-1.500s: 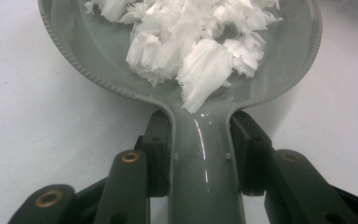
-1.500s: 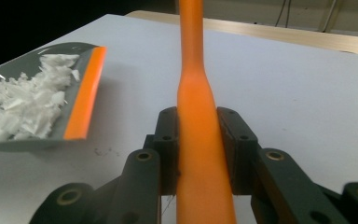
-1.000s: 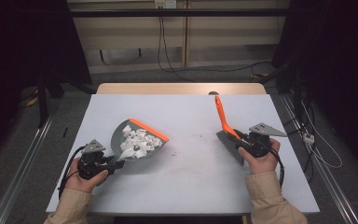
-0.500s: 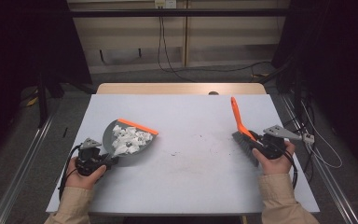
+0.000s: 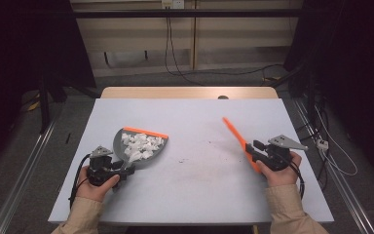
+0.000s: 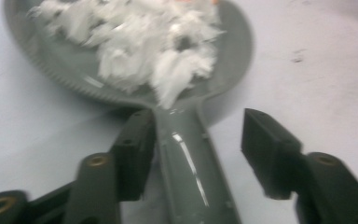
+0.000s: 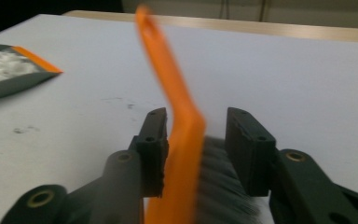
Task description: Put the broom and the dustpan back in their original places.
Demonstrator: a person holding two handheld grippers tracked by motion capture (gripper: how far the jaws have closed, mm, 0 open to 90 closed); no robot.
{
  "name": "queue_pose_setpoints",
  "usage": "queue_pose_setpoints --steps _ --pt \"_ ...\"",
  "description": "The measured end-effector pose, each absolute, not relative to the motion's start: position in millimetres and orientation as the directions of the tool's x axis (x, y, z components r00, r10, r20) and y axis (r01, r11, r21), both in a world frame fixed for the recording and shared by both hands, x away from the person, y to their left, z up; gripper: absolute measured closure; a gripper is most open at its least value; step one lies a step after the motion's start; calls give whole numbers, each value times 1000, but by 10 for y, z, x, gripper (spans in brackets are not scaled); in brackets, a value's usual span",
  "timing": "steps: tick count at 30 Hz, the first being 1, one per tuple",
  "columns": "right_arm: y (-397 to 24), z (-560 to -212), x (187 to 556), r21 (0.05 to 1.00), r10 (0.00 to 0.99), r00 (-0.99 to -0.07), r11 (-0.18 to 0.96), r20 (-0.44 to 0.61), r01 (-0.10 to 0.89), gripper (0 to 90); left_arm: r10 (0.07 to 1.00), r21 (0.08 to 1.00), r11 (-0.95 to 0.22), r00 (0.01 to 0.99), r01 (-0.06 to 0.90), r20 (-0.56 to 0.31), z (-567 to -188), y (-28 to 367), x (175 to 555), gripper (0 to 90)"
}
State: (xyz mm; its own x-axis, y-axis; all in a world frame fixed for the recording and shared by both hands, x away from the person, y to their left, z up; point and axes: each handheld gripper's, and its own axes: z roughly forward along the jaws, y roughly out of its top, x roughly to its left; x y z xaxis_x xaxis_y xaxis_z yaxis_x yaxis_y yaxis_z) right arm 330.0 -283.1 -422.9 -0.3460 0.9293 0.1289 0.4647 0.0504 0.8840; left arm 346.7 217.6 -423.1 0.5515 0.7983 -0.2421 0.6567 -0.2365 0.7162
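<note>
So on the left side of the pale grey tabletop [image 5: 195, 195] there's a grey plastic dustpan with an orange front lip [image 5: 139, 146], and it's loaded with a heap of white shredded scraps [image 5: 140, 145]. The pan sits flat on the table, handle pointing back toward the near-left, straight at the left gripper [image 5: 121, 170]. In the left gripper view the dustpan handle [image 6: 189, 172] runs right up between the two black jaws. The jaws have just been opening: one pad sits right against the handle's side, the other stands clearly off it with table showing in the gap, so nothing is pinched there.

Over on the right side, well apart from the pan, is an orange plastic hand brush with dark grey bristles [image 5: 241, 144]. Its long handle sticks up and away toward the far-left, tilted, and the bristle end is down at the right gripper [image 5: 255, 151]. In the right gripper view the brush [image 7: 182, 140] stands between the jaws, which have also just been spreading. One pad is right beside the orange back, and the other stands beside the bristles [image 7: 216, 182]; it's too blurry to tell if either pad actually presses.

A few dark specks [image 5: 195, 158] are scattered on the table between the two tools.
</note>
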Motion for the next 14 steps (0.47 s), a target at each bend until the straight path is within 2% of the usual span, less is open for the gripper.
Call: queue_pose_setpoints --steps 4,6,9,14 --pt "-2772 -4226 3280 894 914 -374 32 155 448 500 742 728 -239 604 643 -290 -4192 2186 3399 358" --pt "-2784 -4235 3268 899 908 -381 9 176 437 442 730 751 -248 628 612 -271 -4171 2200 3369 353" --pt "-2778 -4234 3253 899 894 -407 9 188 437 374 724 792 -238 646 562 -240 -4128 2221 3372 223" --pt "-2757 -4256 3169 902 879 -439 23 187 431 300 691 855 -188 684 483 -235 -4096 2278 3396 142"
